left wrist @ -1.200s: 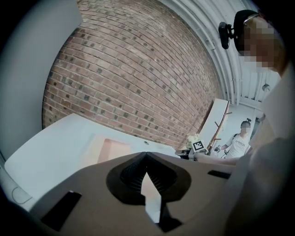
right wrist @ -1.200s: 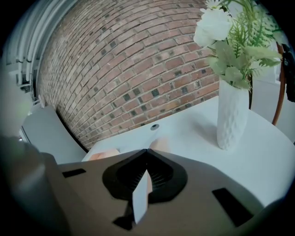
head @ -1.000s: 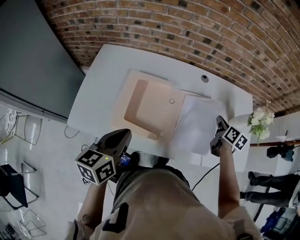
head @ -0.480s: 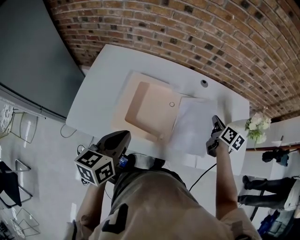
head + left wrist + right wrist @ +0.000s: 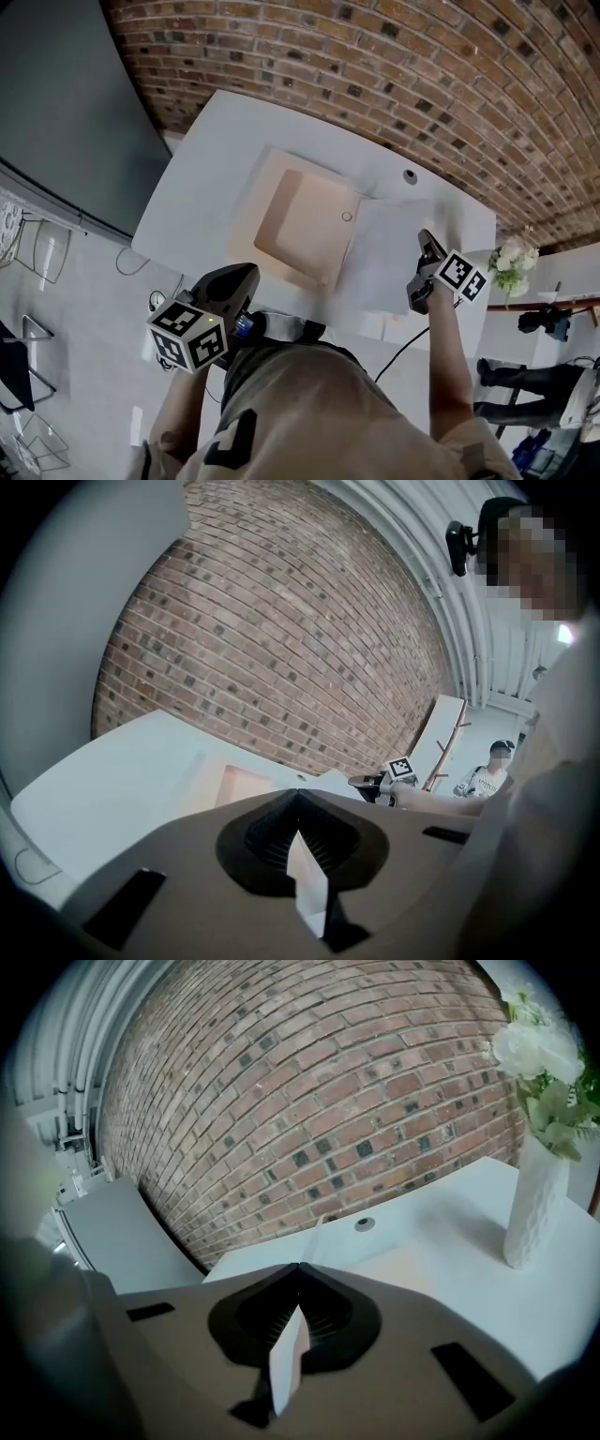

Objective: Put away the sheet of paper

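A white sheet of paper [image 5: 380, 255] lies on the white table [image 5: 211, 150], its left edge against an open beige folder [image 5: 302, 223]. My right gripper [image 5: 424, 242] is shut on the sheet's right edge. In the right gripper view the thin sheet [image 5: 315, 1237] stands up from the closed jaws of the right gripper [image 5: 300, 1265]. My left gripper [image 5: 246, 273] is held back off the table's near edge by my body. In the left gripper view, the left gripper [image 5: 298, 792] is shut with nothing in it, and the folder [image 5: 246, 785] lies ahead.
A cable grommet [image 5: 410, 176] sits in the table beyond the sheet. A white vase of flowers [image 5: 512, 257] stands at the table's right end, close to my right gripper. A brick wall [image 5: 394, 66] runs behind the table. A person [image 5: 487, 775] stands far right.
My right gripper has shifted slightly left with the sheet, bringing it closer to the folder. The left gripper has stayed where it was.
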### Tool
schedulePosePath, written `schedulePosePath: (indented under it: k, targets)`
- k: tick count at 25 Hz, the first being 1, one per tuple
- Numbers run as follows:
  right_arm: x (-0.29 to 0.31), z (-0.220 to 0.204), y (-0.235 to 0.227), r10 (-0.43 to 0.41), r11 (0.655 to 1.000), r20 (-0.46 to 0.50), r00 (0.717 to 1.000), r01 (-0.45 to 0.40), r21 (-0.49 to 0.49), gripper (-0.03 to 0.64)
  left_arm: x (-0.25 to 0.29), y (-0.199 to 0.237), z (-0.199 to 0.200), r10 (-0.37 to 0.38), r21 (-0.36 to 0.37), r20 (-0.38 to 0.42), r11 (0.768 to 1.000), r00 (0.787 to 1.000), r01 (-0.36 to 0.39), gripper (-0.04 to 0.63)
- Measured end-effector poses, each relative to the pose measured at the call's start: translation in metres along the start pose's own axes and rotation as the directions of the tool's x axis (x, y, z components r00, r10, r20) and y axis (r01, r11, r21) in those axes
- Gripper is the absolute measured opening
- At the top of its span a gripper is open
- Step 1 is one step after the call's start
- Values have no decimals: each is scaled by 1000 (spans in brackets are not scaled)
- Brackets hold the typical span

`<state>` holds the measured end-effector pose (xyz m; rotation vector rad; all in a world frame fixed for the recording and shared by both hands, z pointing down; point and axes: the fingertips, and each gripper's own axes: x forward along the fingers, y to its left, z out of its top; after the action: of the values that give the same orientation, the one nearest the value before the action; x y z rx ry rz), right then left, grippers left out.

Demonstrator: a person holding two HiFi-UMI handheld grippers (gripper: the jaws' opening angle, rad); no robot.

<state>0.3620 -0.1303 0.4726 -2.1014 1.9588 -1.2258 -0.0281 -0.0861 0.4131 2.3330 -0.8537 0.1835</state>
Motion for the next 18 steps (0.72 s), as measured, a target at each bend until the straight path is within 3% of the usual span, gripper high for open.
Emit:
schedulePosePath:
  k: [18]
  targets:
    - [11, 10, 54, 119, 991, 10, 993, -119, 54, 23, 3, 18, 2, -10, -17, -12, 1000, 1000, 10, 14]
